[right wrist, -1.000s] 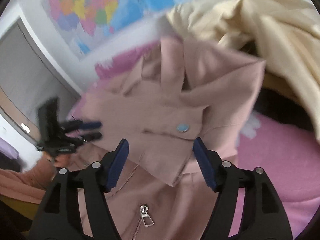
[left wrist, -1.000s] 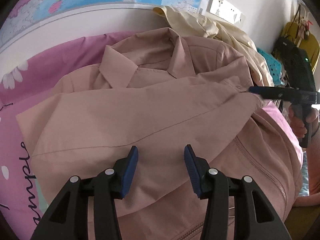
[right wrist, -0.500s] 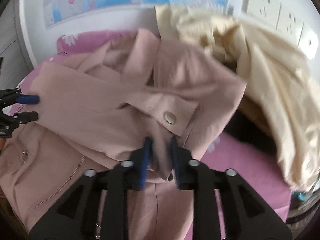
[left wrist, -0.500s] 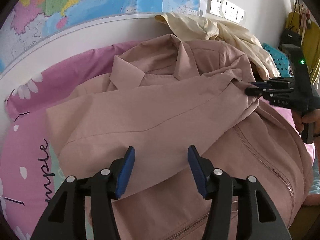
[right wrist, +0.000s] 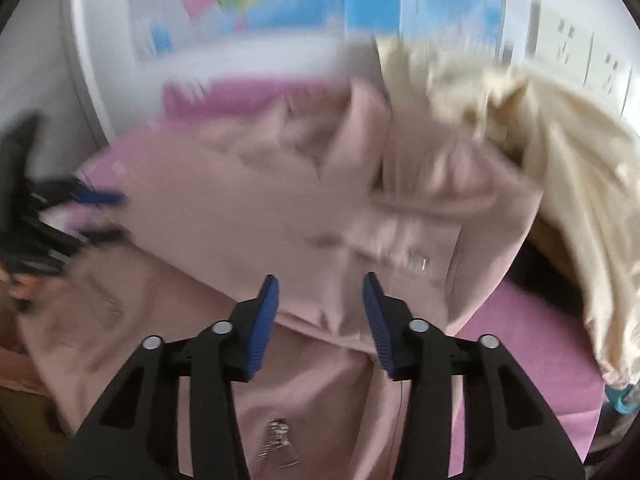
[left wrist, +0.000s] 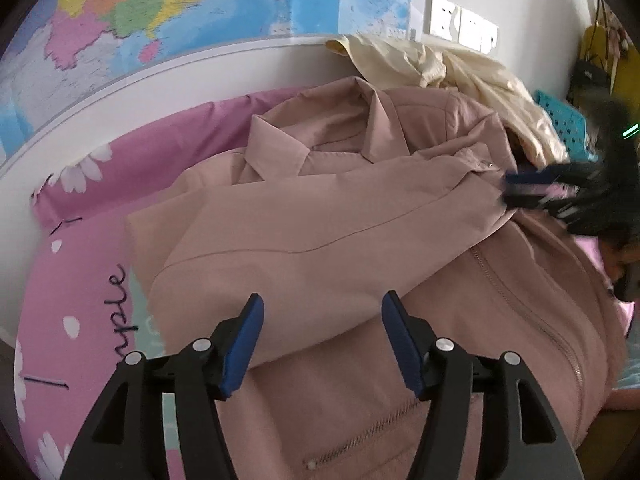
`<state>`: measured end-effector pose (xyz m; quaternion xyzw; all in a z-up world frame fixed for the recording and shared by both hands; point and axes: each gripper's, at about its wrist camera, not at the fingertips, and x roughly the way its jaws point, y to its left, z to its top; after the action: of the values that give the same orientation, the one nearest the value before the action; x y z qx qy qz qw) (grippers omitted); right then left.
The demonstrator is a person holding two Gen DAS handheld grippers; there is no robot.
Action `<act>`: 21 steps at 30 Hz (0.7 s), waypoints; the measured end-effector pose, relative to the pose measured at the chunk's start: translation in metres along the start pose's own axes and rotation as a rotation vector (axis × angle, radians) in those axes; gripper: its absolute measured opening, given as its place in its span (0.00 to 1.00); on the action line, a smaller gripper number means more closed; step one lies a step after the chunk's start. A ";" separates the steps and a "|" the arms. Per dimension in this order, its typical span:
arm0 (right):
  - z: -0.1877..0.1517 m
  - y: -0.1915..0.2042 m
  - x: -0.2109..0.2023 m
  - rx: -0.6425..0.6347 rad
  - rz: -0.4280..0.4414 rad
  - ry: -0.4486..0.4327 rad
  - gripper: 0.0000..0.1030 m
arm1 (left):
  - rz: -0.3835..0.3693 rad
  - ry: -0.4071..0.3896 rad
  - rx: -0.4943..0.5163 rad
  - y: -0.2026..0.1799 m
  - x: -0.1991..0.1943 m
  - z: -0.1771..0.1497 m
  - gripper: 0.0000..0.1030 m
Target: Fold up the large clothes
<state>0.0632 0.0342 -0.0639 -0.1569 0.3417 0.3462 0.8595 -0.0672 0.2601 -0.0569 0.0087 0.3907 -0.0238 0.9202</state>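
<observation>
The jacket (left wrist: 320, 232) lies mid-frame on the pink bedding (left wrist: 80, 280), its folded sleeve directly beyond the left gripper (left wrist: 322, 344) and right gripper (right wrist: 320, 320), whose jaws are both opening with no cloth pinched between them.

map (left wrist: 180, 12) on wall | sockets (left wrist: 460, 24) beside it | pink flowered bedsheet (left wrist: 80, 264) | blue basket (left wrist: 560, 120) far right

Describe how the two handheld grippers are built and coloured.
Both match. The left gripper and right gripper each have two black plastic fingers with triangular cut-outs and silver round rivets, tipped with blue ribbed pads. Seen from the left camera, the right gripper's black body carries a small green light.
</observation>
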 end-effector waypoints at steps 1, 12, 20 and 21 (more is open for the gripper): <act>-0.004 -0.007 0.013 0.025 -0.014 0.035 0.33 | 0.000 -0.008 -0.019 0.006 -0.008 -0.004 0.61; -0.036 -0.051 -0.054 0.216 0.121 -0.062 0.62 | -0.087 0.009 -0.302 0.075 -0.065 -0.076 0.69; -0.121 -0.070 -0.100 0.407 0.210 -0.030 0.77 | -0.288 0.070 -0.382 0.061 -0.070 -0.129 0.71; -0.130 -0.072 -0.101 0.432 0.224 -0.027 0.78 | -0.325 0.078 -0.392 0.058 -0.070 -0.134 0.72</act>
<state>-0.0024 -0.1324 -0.0845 0.0742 0.4114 0.3604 0.8338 -0.2092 0.3252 -0.1002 -0.2320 0.4194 -0.0949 0.8725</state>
